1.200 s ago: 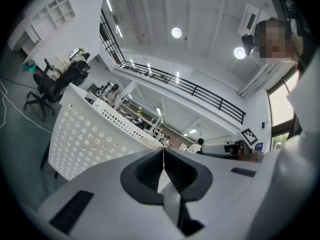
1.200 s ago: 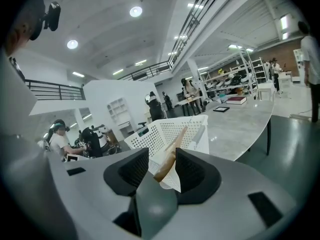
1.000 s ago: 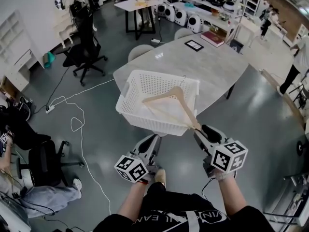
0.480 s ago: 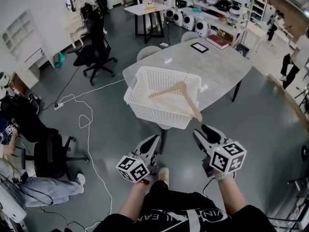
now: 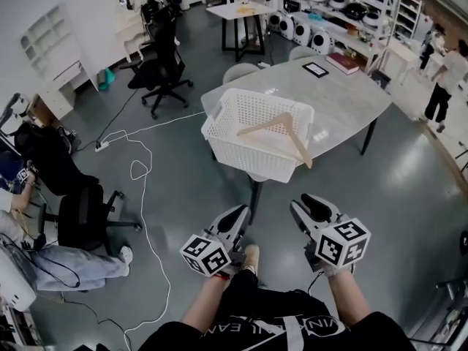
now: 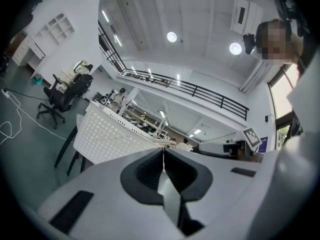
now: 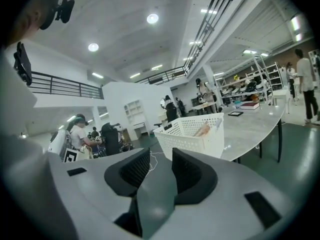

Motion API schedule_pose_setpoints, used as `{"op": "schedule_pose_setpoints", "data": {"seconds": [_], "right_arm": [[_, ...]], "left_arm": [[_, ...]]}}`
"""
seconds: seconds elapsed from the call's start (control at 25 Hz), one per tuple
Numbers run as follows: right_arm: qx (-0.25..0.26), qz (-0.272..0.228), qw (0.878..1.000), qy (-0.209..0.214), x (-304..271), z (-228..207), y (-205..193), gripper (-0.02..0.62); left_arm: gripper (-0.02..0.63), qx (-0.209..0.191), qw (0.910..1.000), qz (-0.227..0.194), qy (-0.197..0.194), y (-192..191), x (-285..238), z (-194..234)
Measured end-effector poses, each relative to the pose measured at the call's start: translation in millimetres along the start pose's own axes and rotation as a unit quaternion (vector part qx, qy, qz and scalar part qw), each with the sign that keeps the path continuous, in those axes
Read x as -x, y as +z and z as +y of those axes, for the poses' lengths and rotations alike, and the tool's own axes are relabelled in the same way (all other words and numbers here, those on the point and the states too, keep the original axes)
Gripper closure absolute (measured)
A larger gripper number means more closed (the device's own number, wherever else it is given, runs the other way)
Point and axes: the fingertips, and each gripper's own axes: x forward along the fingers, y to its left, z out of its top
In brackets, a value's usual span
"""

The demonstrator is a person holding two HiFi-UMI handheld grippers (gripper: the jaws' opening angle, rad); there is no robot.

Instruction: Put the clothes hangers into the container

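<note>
The right gripper (image 7: 160, 159) is shown with its jaws apart; nothing is held between them. Beyond the jaws, the white perforated container (image 7: 192, 134) is seen standing at the near end of the grey table (image 7: 255, 126). A wooden hanger (image 7: 203, 129) is seen inside the container. Behind the container, a framed item (image 7: 235, 113) and a book (image 7: 249, 105) are laid on the table. Far right of the container, a standing person (image 7: 303, 84) is seen.

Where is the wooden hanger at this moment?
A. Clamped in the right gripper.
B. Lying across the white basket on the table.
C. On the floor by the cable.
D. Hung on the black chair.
B: the wooden hanger lies across the white basket, one arm poking over its rim, while the right gripper is open and empty.
</note>
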Motion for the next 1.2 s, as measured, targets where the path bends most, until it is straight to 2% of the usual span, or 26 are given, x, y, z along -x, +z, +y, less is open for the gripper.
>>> {"op": "schedule_pose_setpoints", "data": {"seconds": [0.24, 0.56, 1.0, 1.2], "right_arm": [[0.023, 0.002, 0.999, 0.028, 14, 24, -15, 0.536], [0.039, 0.002, 0.998, 0.050, 35, 49, -30, 0.540], [0.089, -0.016, 0.995, 0.044, 56, 81, -33, 0.540], [0.096, -0.012, 0.994, 0.047, 57, 91, -44, 0.540]], "left_arm": [[0.595, -0.009, 0.9999, -0.004, 0.003, -6, 18, -20], [0.594, -0.022, 0.9997, -0.005, -0.001, -13, 37, -49], [0.594, -0.045, 0.9989, -0.012, -0.009, -12, 49, -82], [0.595, -0.053, 0.9985, -0.010, -0.011, -12, 57, -89]]}}
